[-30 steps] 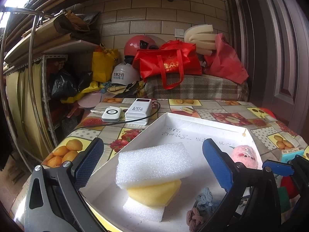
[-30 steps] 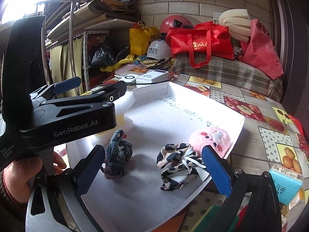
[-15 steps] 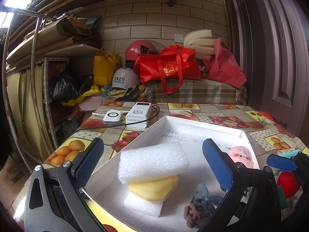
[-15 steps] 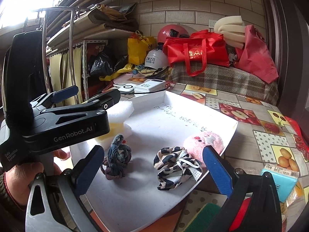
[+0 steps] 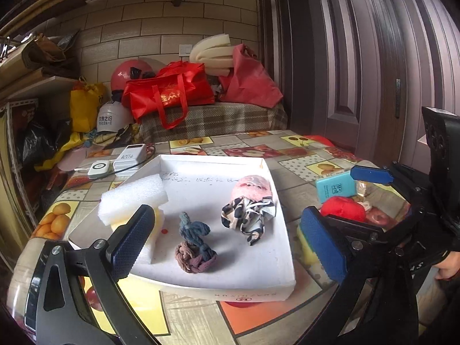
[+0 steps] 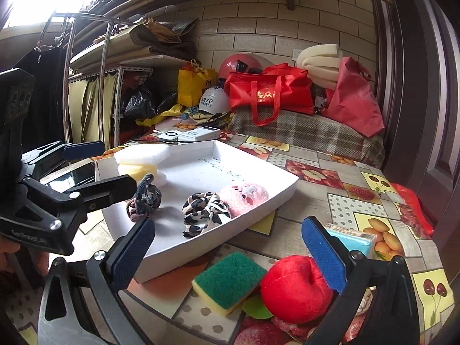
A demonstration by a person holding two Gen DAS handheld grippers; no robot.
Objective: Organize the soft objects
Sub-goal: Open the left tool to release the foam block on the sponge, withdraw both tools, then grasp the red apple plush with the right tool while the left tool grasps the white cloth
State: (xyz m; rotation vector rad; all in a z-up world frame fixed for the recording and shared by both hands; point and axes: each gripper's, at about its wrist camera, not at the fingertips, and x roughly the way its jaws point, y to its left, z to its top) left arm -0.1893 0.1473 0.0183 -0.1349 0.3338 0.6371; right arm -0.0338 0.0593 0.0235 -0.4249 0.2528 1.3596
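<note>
A white tray (image 5: 264,289) (image 6: 276,198) holds a white foam block (image 5: 132,195) stacked on a yellow sponge, a knotted blue and brown cord (image 5: 194,247) (image 6: 145,197), a leopard scrunchie (image 5: 247,215) (image 6: 205,212) and a pink plush (image 5: 252,185) (image 6: 244,194). Right of the tray lie a green and yellow sponge (image 6: 228,281) and a red plush apple (image 6: 296,287) (image 5: 342,208). My left gripper (image 5: 227,241) is open and empty over the tray's near side. My right gripper (image 6: 227,253) is open and empty above the sponge and apple.
A teal packet (image 6: 352,238) (image 5: 335,188) lies beyond the apple. A power bank (image 5: 129,155) and a white charger (image 5: 99,168) sit behind the tray. Bags and helmets pile at the back (image 6: 270,92). A door stands at the right (image 5: 359,57).
Both grippers have pulled back and swung right. The right view now takes in the green sponge and red apple beside the tray. Both grippers stay open and empty.
</note>
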